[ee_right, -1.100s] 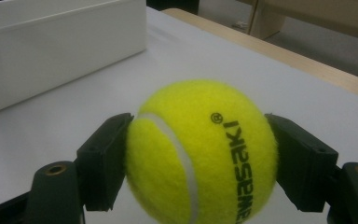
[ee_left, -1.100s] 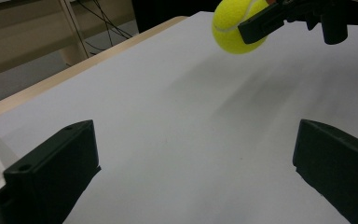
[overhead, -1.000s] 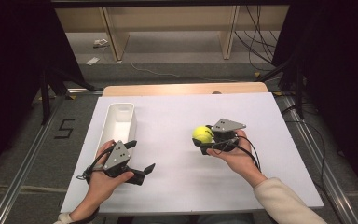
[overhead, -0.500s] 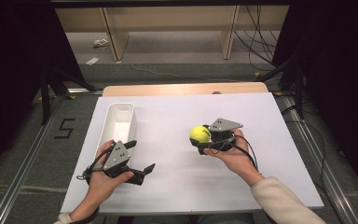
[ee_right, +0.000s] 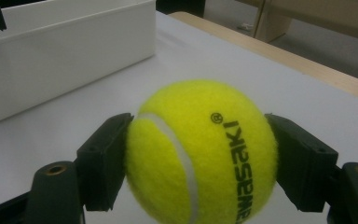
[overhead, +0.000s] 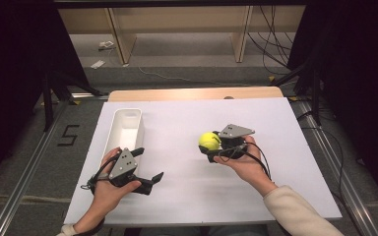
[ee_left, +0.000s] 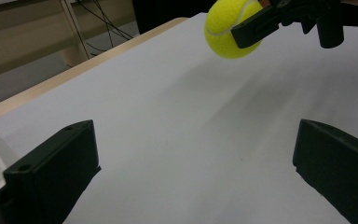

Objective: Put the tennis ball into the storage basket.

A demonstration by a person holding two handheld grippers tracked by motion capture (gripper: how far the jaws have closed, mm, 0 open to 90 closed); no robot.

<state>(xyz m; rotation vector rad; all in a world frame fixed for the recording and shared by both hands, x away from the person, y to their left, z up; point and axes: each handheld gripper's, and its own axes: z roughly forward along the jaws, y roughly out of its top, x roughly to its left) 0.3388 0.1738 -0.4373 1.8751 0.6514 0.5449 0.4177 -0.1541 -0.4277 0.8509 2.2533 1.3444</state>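
A yellow tennis ball (overhead: 208, 141) (ee_right: 200, 151) (ee_left: 230, 28) is clamped between the jaws of my right gripper (overhead: 210, 145), which is shut on it and holds it just above the white table (overhead: 177, 123) near the middle. My left gripper (overhead: 150, 167) rests low at the front left, its jaws spread wide with nothing between them. In the left gripper view the ball and the right gripper's jaws appear at the top, well beyond the left gripper's own fingertips (ee_left: 51, 163).
A long white bin (overhead: 123, 129) (ee_right: 60, 51) stands empty on the table's left side, just beyond my left hand. The table's wooden far edge (overhead: 192, 93) borders a floor with shelving and cables. Black frames flank both sides.
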